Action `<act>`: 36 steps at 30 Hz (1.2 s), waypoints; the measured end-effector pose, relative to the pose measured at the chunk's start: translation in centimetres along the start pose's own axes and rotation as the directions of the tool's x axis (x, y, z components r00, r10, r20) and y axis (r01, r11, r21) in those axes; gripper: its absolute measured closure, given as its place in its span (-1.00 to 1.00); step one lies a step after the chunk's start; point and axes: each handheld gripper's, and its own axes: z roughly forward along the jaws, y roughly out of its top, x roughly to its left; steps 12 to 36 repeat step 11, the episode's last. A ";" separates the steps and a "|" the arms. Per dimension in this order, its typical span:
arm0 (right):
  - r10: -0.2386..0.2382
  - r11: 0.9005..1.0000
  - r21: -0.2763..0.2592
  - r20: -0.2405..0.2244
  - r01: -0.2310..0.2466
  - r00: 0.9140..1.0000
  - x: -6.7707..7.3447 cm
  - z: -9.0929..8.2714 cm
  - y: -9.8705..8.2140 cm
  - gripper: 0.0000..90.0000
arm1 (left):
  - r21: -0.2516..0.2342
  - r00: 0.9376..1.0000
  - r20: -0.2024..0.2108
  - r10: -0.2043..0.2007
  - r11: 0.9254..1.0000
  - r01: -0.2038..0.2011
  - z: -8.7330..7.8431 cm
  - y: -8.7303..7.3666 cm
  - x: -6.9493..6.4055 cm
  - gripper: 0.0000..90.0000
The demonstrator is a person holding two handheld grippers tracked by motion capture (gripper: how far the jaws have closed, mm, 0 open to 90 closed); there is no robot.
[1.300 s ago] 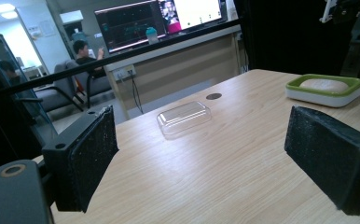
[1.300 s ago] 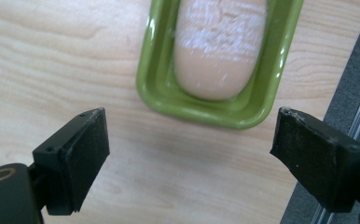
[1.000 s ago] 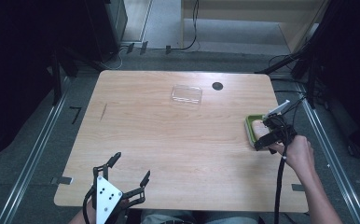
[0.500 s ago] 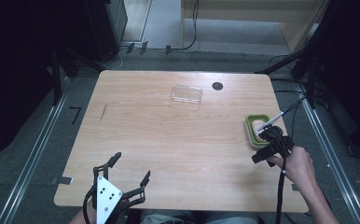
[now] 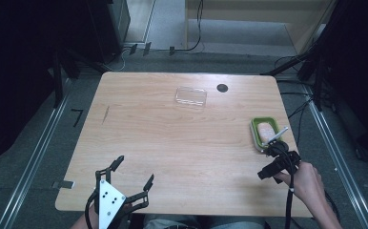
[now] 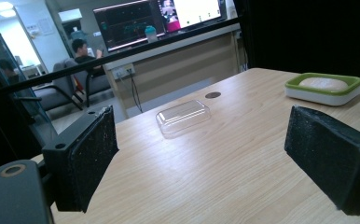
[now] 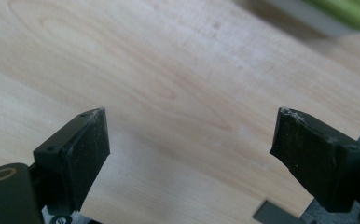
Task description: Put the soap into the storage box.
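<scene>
A green-rimmed soap dish [image 5: 257, 135] with a pale bar of soap [image 5: 267, 130] stands near the table's right edge. In the left gripper view the soap dish [image 6: 322, 91] is at the far right. A clear plastic lid [image 5: 190, 96] lies toward the back middle, and the left gripper view has the lid [image 6: 183, 116] ahead. My right gripper [image 5: 268, 171] hovers just in front of the dish, pointing down at bare wood. Its jaws are open with nothing between them [image 7: 190, 154]. My left gripper [image 5: 134, 170] rests open at the near left edge, empty [image 6: 201, 158].
A small black round mark [image 5: 222, 88] sits right of the lid. The wooden table [image 5: 172, 143] has a dark floor and metal rails around it. A corner of the green dish [image 7: 341, 14] lies at the top right of the right gripper view.
My right hand has drawn back from the soap dish toward the near edge of the table, slightly lower. The left gripper has stayed put.
</scene>
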 end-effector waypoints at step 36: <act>-0.023 0.999 0.042 -0.007 0.023 1.000 1.2 1.9 -2.2 -0.74 | 0.000 1.000 0.001 -0.001 1.000 0.001 0.1 0.0 0.0 -0.78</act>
